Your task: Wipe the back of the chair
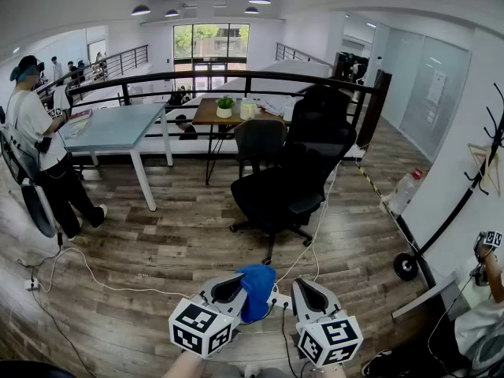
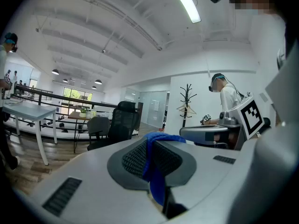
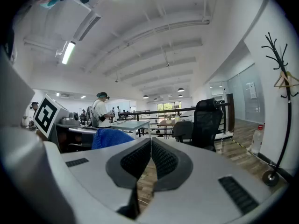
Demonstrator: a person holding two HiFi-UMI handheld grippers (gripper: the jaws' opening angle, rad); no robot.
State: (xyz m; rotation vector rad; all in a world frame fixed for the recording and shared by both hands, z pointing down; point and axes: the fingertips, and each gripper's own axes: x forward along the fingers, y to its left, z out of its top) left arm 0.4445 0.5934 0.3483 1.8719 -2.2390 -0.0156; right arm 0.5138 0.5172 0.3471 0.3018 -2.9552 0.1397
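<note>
A black mesh office chair [image 1: 299, 164] stands in the middle of the wooden floor, its tall back [image 1: 319, 128] turned towards the railing. It shows too in the left gripper view as the chair [image 2: 119, 122] and in the right gripper view as the chair [image 3: 205, 122], some way ahead. My left gripper [image 1: 246, 283] is shut on a blue cloth [image 1: 256, 290], which bulges between the pads as the cloth [image 2: 156, 160]. My right gripper [image 1: 305, 291] is shut with nothing in it, beside the left one, near the bottom of the head view.
A second grey chair [image 1: 258, 142] stands behind the black one, by a wooden table [image 1: 228, 115] with a plant. A light blue table [image 1: 118, 126] is at left, a person [image 1: 39, 144] beside it. Cables [image 1: 87, 274] lie on the floor. A coat stand [image 1: 465, 203] leans at right.
</note>
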